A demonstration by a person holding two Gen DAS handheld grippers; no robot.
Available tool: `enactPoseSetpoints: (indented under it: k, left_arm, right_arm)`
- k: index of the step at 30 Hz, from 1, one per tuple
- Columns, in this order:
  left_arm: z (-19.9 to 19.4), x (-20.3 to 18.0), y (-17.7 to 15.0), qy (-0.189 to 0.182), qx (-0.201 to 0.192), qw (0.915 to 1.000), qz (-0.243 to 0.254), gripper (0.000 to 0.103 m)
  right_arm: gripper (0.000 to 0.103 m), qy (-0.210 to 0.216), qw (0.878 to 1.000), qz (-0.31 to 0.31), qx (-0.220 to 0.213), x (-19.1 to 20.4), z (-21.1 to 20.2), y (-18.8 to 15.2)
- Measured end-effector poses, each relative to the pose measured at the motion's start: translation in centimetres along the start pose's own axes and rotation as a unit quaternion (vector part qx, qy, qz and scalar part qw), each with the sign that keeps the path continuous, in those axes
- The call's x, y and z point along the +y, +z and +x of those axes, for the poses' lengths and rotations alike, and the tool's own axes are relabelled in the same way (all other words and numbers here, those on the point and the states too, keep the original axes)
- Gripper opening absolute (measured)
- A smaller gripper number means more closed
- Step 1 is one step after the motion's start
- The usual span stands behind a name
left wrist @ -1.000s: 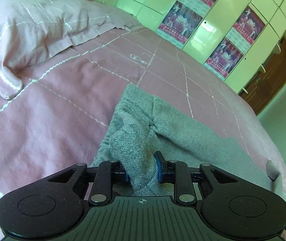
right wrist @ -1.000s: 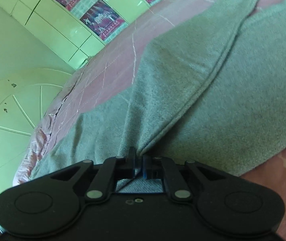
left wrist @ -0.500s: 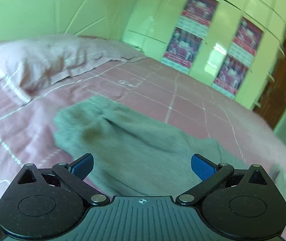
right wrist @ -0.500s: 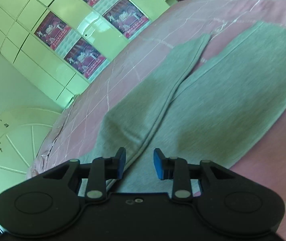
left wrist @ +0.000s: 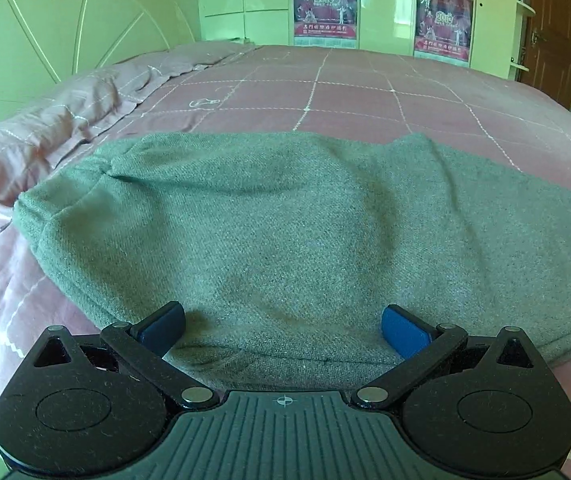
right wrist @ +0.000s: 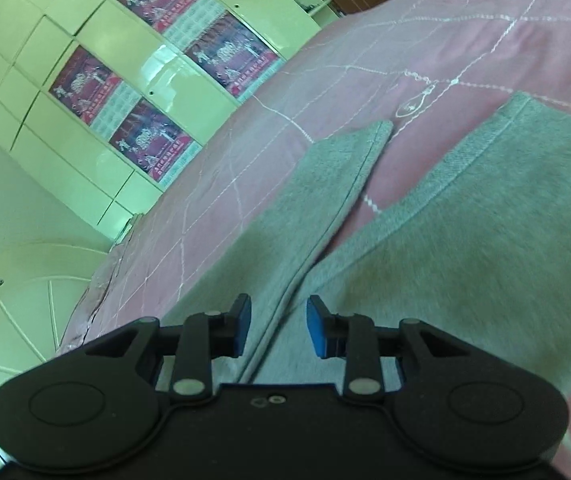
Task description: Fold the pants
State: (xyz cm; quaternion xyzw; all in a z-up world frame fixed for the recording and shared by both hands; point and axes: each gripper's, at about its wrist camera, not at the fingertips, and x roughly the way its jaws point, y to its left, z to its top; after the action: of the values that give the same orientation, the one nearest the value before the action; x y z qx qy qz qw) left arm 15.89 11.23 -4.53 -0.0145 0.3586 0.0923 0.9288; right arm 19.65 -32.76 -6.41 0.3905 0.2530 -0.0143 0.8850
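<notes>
Pants (left wrist: 285, 216) flat on bed (left wrist: 365, 92), beyond both grippers' fingers (left wrist: 403, 330) (ungripped)

You see bed (left wrist: 365, 92) under pink quilted cover with white stitched grid. Your grey pants (left wrist: 285, 224) lie flat on it, spread wide across near side; right wrist view shows two legs (right wrist: 325, 200) apart, pink cover between them. Pink pillow (left wrist: 45, 136) lies at head end, just beside pants' left edge
</notes>
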Motion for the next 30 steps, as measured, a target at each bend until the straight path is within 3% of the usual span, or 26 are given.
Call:
enactPoseSetpoints:
  k: [5,11,13,14,17,20,21,27,28,30]
  left_arm:
    - [-0.2,-0.1,-0.4,-0.003,-0.008,1.0000,-0.005,0.103]
    - [-0.5,-0.4,0.2,0.005,-0.014,0.9996,-0.023,0.103]
    - [-1.4,-1.5,0.7,-0.002,-0.033,0.9991,-0.026,0.103]
    - [-1.3,-2.4,0.8,-0.015,-0.031,0.9992,-0.021,0.103]
    - [-0.2,-5.8,0.5,-0.002,-0.004,0.9996,0.028,0.103]
    - [-0.2,-6.7,-0.3,-0.001,-0.012,0.9992,0.037,0.103]
    - [-0.3,-6.5,-0.3,-0.007,-0.012,0.9993,0.036,0.103]
    - [-0.8,-5.8,-0.4,-0.037,-0.008,0.9983,0.044,0.103]
    - [-0.7,-5.7,-0.4,-0.037,-0.010,0.9983,0.043,0.103]
    - [-0.7,-5.8,-0.6,-0.035,-0.014,0.9983,0.045,0.103]
  right_arm:
    - [0.023,0.020,0.997,0.051,0.049,0.0,3.0,-0.2]
    - [0.021,0.054,0.991,0.043,0.115,2.1,1.5,-6.0]
    - [0.021,0.057,0.991,0.028,0.115,2.9,1.4,-6.7]
    - [0.021,0.057,0.992,0.029,0.112,3.2,1.5,-6.6]
    - [0.021,0.059,0.991,0.053,0.108,3.4,2.0,-6.3]
    - [0.000,0.039,0.992,0.041,0.111,3.6,2.6,-5.9]
    - [0.000,0.036,0.993,0.035,0.108,3.9,2.4,-5.6]
    - [0.000,0.116,0.992,-0.052,-0.004,7.2,-6.0,-5.0]
    - [0.000,0.095,0.994,-0.062,0.000,6.8,-6.5,-5.6]
    - [0.000,0.027,0.996,-0.067,0.053,4.9,-5.0,-6.6]
